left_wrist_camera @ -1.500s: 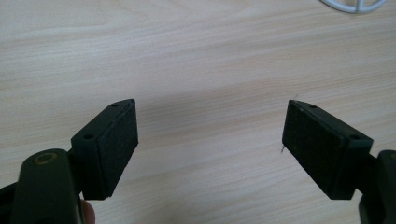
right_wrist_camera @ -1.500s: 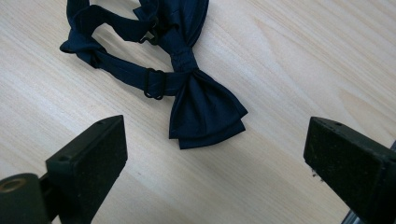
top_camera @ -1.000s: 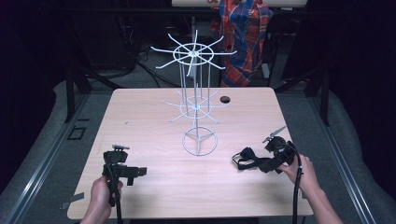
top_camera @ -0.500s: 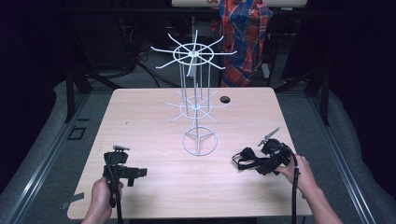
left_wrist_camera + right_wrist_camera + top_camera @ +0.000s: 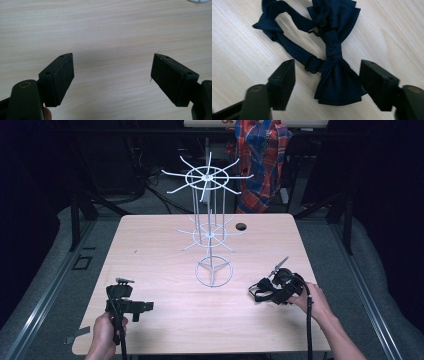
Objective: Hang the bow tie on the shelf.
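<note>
A dark navy bow tie [image 5: 334, 52] with its strap lies flat on the wooden table [image 5: 165, 260], at the front right in the high view [image 5: 262, 290]. My right gripper [image 5: 327, 82] hovers just over it, open, with one wing of the bow between the two jaws and neither jaw touching it. In the high view this gripper [image 5: 280, 287] sits right beside the tie. My left gripper [image 5: 112, 75] is open over bare wood, held upright near the table's front left [image 5: 122, 302]. A white wire display stand [image 5: 210, 235] rises from the table's middle.
The stand has two tiers of radiating wire arms [image 5: 207, 177] and a ring base [image 5: 214, 271]. A round cable hole [image 5: 241, 226] is at the back of the table. A plaid garment [image 5: 260, 155] hangs beyond the far edge. Dark floor and metal rails surround the table.
My right gripper has dropped lower and closer to the bow tie, toward the front edge. The left gripper has stayed in place.
</note>
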